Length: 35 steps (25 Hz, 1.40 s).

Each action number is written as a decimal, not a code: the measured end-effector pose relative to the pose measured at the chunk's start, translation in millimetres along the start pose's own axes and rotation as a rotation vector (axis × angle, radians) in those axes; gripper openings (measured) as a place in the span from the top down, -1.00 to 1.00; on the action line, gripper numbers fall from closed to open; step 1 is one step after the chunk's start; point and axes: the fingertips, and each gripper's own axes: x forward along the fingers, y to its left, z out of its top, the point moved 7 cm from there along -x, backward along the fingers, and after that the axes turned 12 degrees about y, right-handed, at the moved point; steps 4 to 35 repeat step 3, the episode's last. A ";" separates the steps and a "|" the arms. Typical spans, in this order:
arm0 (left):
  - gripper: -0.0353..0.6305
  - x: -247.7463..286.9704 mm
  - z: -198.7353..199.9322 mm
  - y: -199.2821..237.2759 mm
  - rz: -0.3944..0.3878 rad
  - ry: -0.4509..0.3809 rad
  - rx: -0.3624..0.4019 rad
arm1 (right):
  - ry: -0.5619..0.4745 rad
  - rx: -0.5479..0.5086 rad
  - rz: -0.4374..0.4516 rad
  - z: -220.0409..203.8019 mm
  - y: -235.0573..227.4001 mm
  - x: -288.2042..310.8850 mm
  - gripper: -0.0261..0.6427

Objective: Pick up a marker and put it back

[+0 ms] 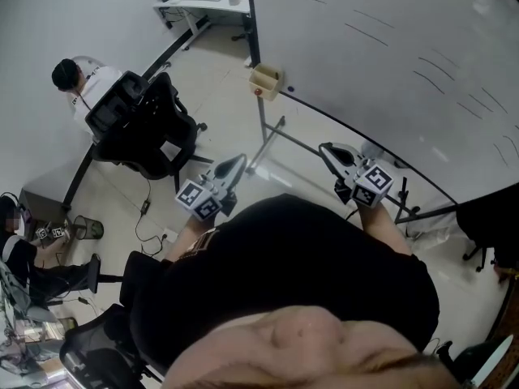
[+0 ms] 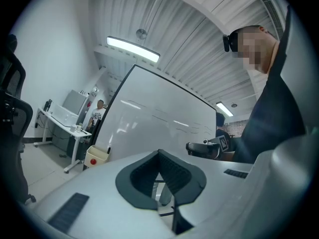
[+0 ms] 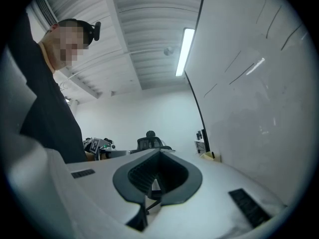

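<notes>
A beige marker box (image 1: 266, 80) hangs on the left edge of the whiteboard (image 1: 389, 63), with a red spot on its front. In the left gripper view the box (image 2: 96, 156) has a dark marker (image 2: 109, 150) standing in it. In the right gripper view the box (image 3: 209, 156) is small, beside the board. My left gripper (image 1: 233, 167) and right gripper (image 1: 331, 154) are held up side by side in front of the board, well short of the box. Both are shut with nothing between the jaws, as the left gripper (image 2: 159, 153) and right gripper (image 3: 159, 153) show in their own views.
A black office chair (image 1: 150, 132) stands to the left, with a seated person (image 1: 77, 79) beyond it. A white desk (image 1: 203, 2) is at the far end. The whiteboard's stand legs (image 1: 272, 140) spread over the floor. A mesh waste basket (image 1: 87, 228) sits low on the left.
</notes>
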 end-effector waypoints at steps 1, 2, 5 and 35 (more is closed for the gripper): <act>0.91 0.9 0.4 0.5 -0.001 -0.002 0.001 | 0.002 -0.004 0.002 0.7 -0.5 1.0 0.91; 0.91 1.7 0.6 0.8 -0.002 -0.004 0.001 | 0.004 -0.008 0.006 1.4 -0.8 2.0 0.91; 0.91 2.3 0.8 1.1 -0.002 -0.006 0.000 | 0.007 -0.012 0.009 2.0 -1.0 3.0 0.91; 0.91 2.3 0.8 1.1 -0.002 -0.006 0.000 | 0.007 -0.012 0.009 2.0 -1.0 3.0 0.91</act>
